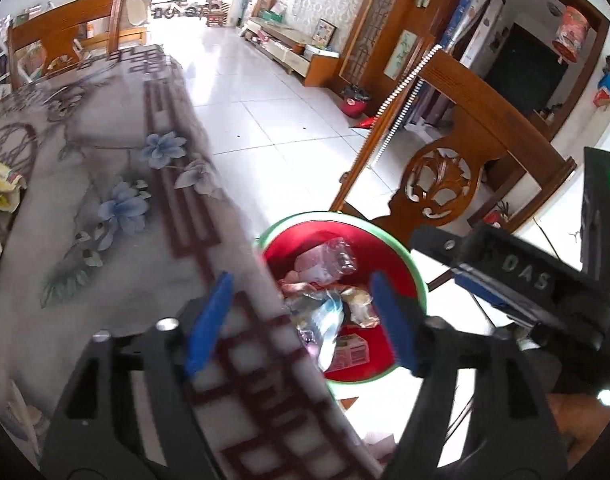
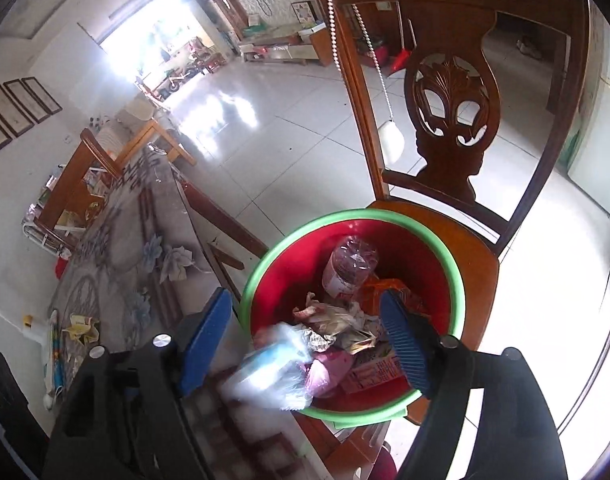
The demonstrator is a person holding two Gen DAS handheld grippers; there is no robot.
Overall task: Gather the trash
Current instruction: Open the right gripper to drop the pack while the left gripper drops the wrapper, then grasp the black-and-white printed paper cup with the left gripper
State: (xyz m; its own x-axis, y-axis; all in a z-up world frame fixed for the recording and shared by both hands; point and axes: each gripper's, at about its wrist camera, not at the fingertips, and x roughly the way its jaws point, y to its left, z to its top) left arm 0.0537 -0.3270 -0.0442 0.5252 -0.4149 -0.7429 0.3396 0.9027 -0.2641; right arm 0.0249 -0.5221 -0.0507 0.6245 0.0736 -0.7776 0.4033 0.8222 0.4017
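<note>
Trash fills the red basin (image 2: 433,248) on the chair (image 2: 465,240): bottle (image 2: 351,264), wrappers, a blurred plastic packet (image 2: 273,364) dropping in. Your right gripper (image 2: 305,344) and left gripper (image 1: 301,320) both gape wide, empty. You're well along, but yellow wrappers (image 1: 1,184) wait on the table (image 1: 105,160).

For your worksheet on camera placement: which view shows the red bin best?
The right wrist view: the red bin shows nearly its whole green rim and the trash inside. In the left wrist view the table edge hides its near side.
</note>
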